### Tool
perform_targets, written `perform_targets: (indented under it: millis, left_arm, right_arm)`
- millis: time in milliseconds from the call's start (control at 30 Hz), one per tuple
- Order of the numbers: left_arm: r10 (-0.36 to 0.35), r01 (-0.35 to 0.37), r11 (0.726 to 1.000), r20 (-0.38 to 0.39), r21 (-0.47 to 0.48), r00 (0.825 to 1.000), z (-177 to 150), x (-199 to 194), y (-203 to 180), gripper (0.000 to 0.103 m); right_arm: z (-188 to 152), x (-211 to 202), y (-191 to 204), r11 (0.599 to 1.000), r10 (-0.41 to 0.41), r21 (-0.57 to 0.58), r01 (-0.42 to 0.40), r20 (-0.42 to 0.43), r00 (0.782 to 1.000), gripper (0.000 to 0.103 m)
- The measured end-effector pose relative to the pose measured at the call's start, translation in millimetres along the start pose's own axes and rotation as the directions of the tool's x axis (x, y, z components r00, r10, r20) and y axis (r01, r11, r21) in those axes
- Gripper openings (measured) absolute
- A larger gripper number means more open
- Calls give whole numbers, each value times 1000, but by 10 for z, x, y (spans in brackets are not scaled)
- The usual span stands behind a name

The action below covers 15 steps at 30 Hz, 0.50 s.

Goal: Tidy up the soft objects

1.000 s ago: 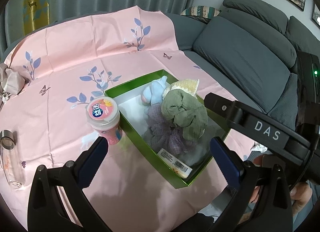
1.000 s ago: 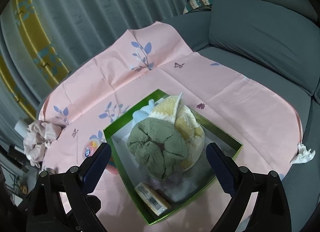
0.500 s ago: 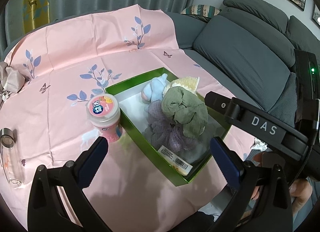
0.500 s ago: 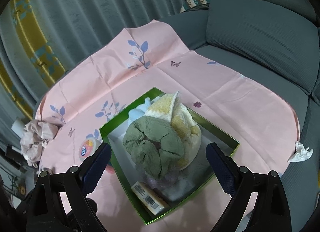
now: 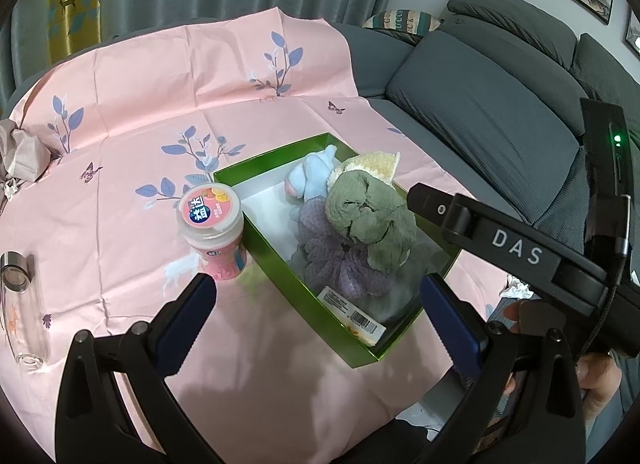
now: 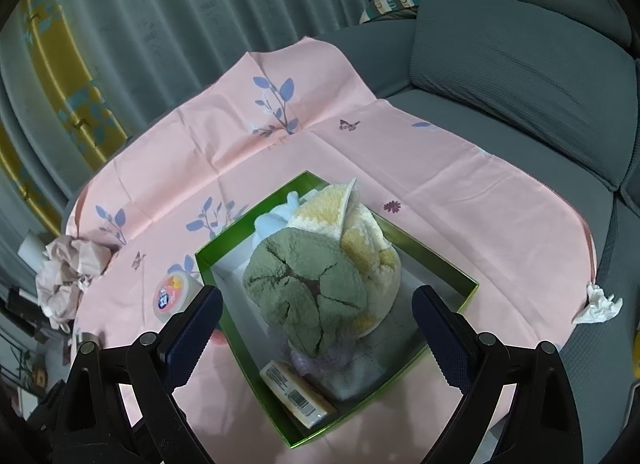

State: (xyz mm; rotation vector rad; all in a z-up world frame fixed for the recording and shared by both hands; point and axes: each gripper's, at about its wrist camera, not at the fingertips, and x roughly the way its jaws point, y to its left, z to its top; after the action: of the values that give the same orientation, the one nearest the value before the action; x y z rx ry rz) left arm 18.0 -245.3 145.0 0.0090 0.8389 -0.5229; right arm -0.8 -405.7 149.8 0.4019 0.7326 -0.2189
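- Left wrist view: the left gripper (image 5: 318,314) hangs above the pink cloth (image 5: 132,144), jaws spread wide and holding nothing.
- Right wrist view: the right gripper (image 6: 316,326) is likewise spread and empty, above the green box (image 6: 452,272).
- Inside the box lie a green towel (image 5: 370,220), a purple cloth (image 5: 336,264), a blue plush toy (image 5: 312,176) and a yellow towel (image 6: 360,224), bunched together.
- A pink jar (image 5: 214,230) stands just beside the box's left wall.

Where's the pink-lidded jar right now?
In the left wrist view, the jar stands on the pink cloth, just outside the green box's left wall.
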Motion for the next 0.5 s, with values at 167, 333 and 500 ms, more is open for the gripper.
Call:
perform_targets:
  millis: [167,333,500]
  left_arm:
    - [-1,1,1000,0,-1,1000,-11,-11,-7,102]
    - [0,0,1000,5,-3,1000,-17,-21,-16,102]
    - [-5,5,1000,7,-1,1000,-30,-50,1,102]
  right_arm:
    - [-7,20,7,1000,-13,-4,13,-4,1000,96]
    - [-8,21,12,1000,-23,-7,22,-4,1000,96]
    - [-8,24,13,999,-42,-8,42,-7,999,96]
